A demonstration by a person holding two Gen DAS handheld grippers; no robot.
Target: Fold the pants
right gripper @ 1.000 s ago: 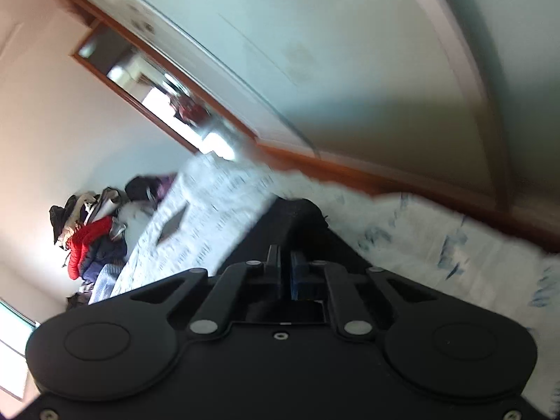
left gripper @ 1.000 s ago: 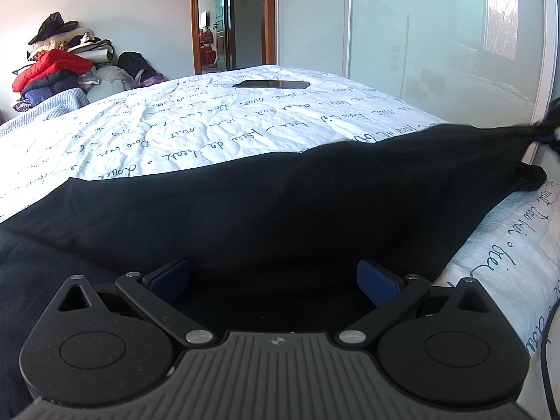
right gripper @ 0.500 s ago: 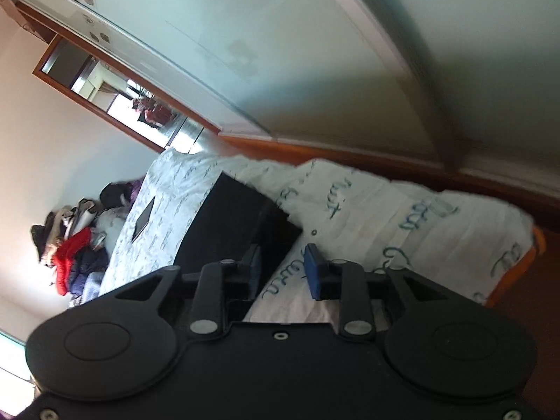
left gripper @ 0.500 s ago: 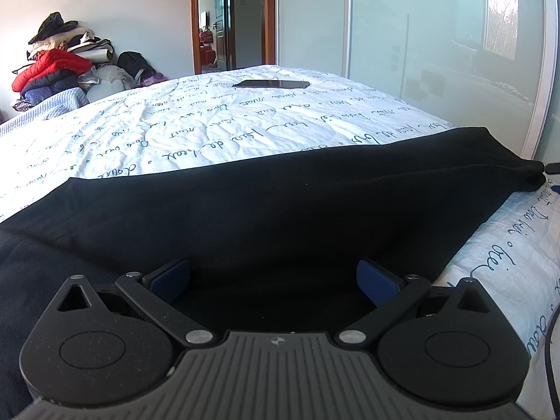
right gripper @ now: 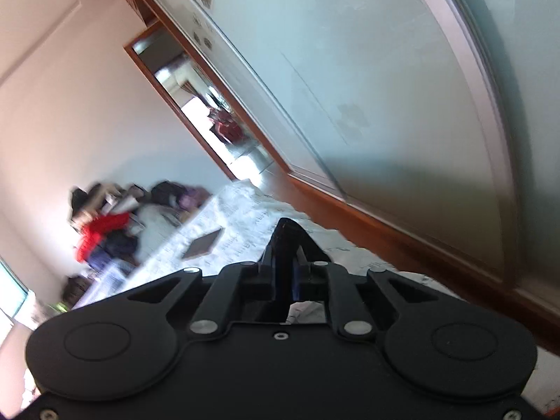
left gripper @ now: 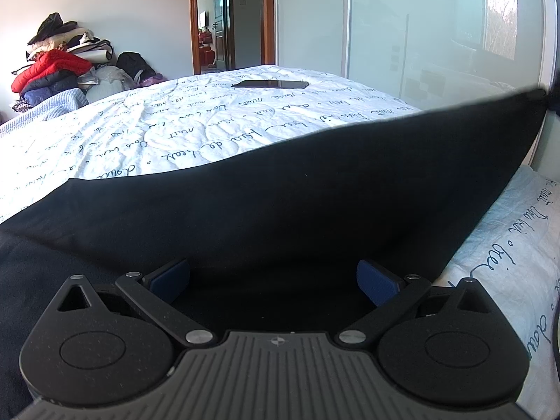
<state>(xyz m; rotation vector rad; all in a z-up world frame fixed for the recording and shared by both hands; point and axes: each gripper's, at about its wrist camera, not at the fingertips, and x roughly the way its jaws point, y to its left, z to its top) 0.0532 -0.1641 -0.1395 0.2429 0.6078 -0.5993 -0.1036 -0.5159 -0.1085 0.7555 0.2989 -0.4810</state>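
Note:
The black pants (left gripper: 280, 203) lie across the white bed with script print (left gripper: 175, 129). One leg end is lifted at the far right in the left wrist view. My left gripper (left gripper: 273, 280) is open, low over the pants, blue pads on either side of the cloth. My right gripper (right gripper: 285, 273) is shut on the pant leg end (right gripper: 287, 234), which sticks up between the fingers and is raised above the bed.
A dark phone or tablet (left gripper: 269, 84) lies on the far part of the bed. A pile of clothes (left gripper: 56, 63) sits at the back left. A sliding glass wardrobe (left gripper: 437, 35) runs along the right side, next to a wood-framed doorway (left gripper: 227, 17).
My right gripper opened half a second ago, then shut on the pant leg end and lifted it. The far right leg end rose off the bed. My left gripper stayed put.

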